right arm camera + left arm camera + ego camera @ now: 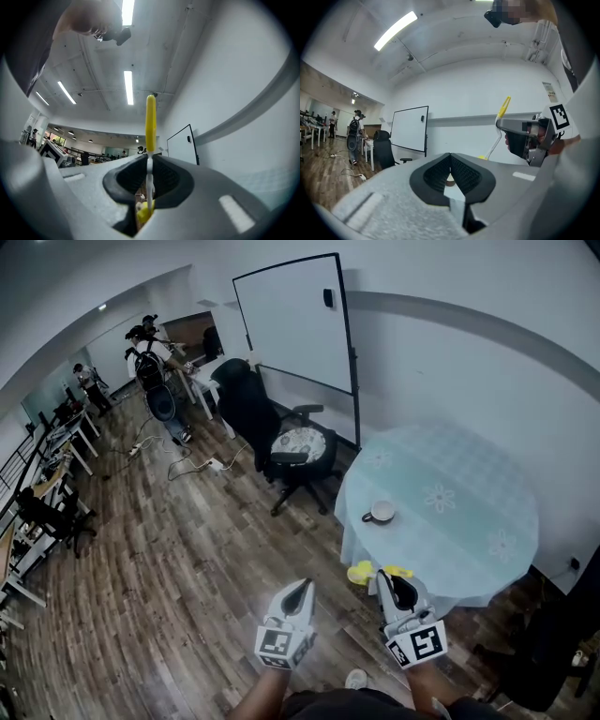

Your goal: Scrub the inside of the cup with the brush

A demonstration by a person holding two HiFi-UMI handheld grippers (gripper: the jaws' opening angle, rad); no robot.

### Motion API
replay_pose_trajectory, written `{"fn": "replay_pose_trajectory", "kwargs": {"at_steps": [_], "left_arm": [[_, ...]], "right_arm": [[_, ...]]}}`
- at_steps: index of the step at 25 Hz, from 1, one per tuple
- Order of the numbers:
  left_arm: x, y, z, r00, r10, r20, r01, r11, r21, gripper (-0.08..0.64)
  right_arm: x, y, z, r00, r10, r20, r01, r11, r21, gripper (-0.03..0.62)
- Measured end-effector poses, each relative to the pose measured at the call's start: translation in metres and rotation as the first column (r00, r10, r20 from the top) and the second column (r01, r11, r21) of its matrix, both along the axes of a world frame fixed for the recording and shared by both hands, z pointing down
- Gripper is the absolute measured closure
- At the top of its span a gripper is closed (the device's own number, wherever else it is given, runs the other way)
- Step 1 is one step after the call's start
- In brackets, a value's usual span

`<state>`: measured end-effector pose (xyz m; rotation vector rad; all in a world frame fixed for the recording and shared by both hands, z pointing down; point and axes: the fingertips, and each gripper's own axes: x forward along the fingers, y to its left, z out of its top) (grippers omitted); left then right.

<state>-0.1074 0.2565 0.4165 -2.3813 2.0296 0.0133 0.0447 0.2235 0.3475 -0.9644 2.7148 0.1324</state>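
An office chair (pixel 281 442) stands just beside the round desk (pixel 469 521) on which the cup (pixel 380 513) sits, well apart from the closed, empty left claw (pixel 450 171) and from the right claw (pixel 150 180), which grips the brush (pixel 150 136).

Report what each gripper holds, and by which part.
The right gripper is shut on the brush, its jaws pinching the thin white shaft between the yellow ends. The left gripper is shut, holding nothing.

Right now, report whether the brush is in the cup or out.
Out: the right tool clamps the brush, while the cup stands apart on the table.
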Motion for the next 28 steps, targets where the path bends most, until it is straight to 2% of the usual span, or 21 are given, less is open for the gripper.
{"fn": "replay_pose_trajectory", "kwargs": {"at_steps": [4, 6, 10, 17, 28], "left_arm": [[0.004, -0.015, 0.004, 1.000, -0.007, 0.026, 0.007, 1.000, -0.018, 0.554], [0.004, -0.023, 0.004, 0.998, -0.006, 0.062, 0.007, 1.000, -0.028, 0.554], [0.007, -0.041, 0.004, 0.994, 0.029, 0.103, -0.027, 0.999, -0.017, 0.554], [-0.020, -0.086, 0.003, 0.994, 0.076, 0.075, -0.076, 0.997, -0.007, 0.554], [-0.086, -0.157, 0.017, 0.990, 0.138, 0.034, -0.138, 0.990, -0.025, 0.554]], "right_arm": [[0.001, -0.019, 0.003, 1.000, -0.001, 0.007, 0.001, 1.000, -0.011, 0.554], [-0.002, -0.026, 0.006, 1.000, -0.001, 0.007, 0.001, 1.000, -0.021, 0.554], [-0.009, -0.042, 0.013, 1.000, 0.001, 0.005, 0.000, 1.000, -0.029, 0.554], [-0.037, -0.076, 0.005, 0.999, 0.039, -0.012, -0.039, 0.999, -0.001, 0.554], [-0.094, -0.130, 0.010, 0.991, 0.122, -0.054, -0.122, 0.992, 0.003, 0.554]]}}
